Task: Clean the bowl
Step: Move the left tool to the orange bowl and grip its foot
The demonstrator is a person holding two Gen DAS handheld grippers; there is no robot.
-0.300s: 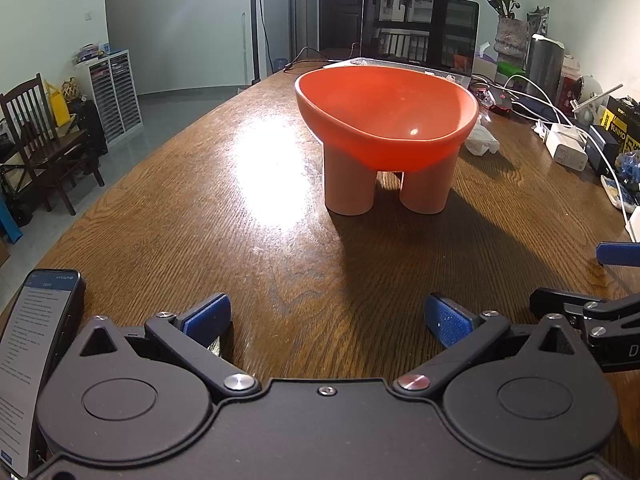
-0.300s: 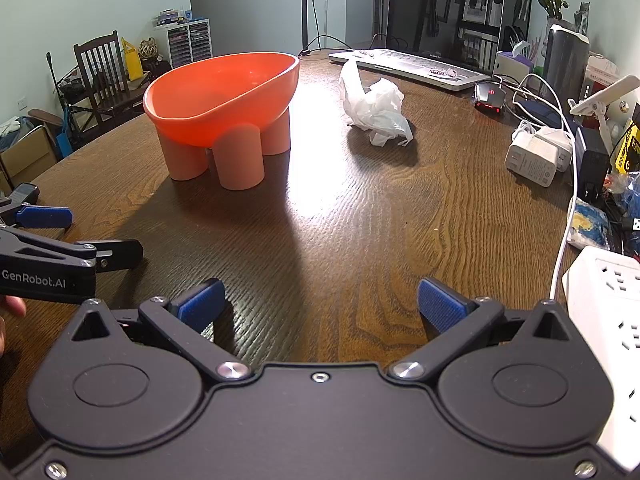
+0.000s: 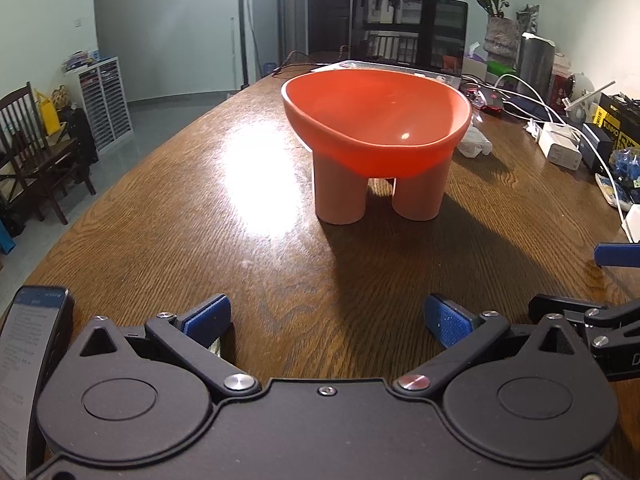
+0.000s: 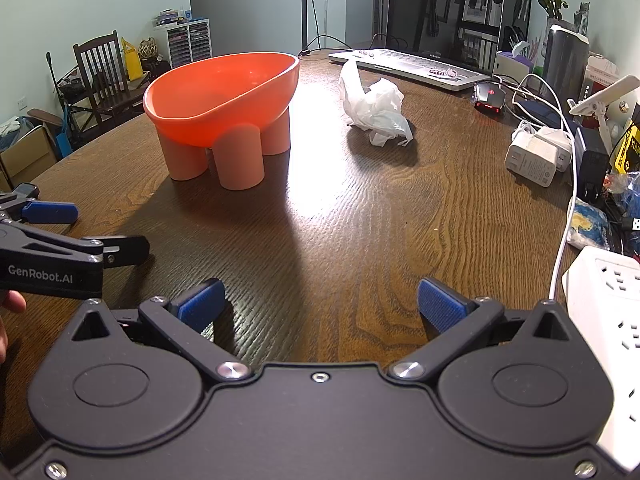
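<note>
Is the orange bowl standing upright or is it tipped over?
Upright. The orange bowl stands on its thick legs on the wooden table, opening up; the inside looks empty.

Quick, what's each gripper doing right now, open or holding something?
Left gripper: open, nothing between its jaws, short of the orange footed bowl.
Right gripper: open, holding nothing, bare wooden table ahead of it.

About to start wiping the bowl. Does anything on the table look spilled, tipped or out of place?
Nothing spilled or tipped. The orange footed bowl stands upright on its legs and looks empty. The only oddity is a crumpled white plastic bag lying loose on the wooden table beside it.
</note>
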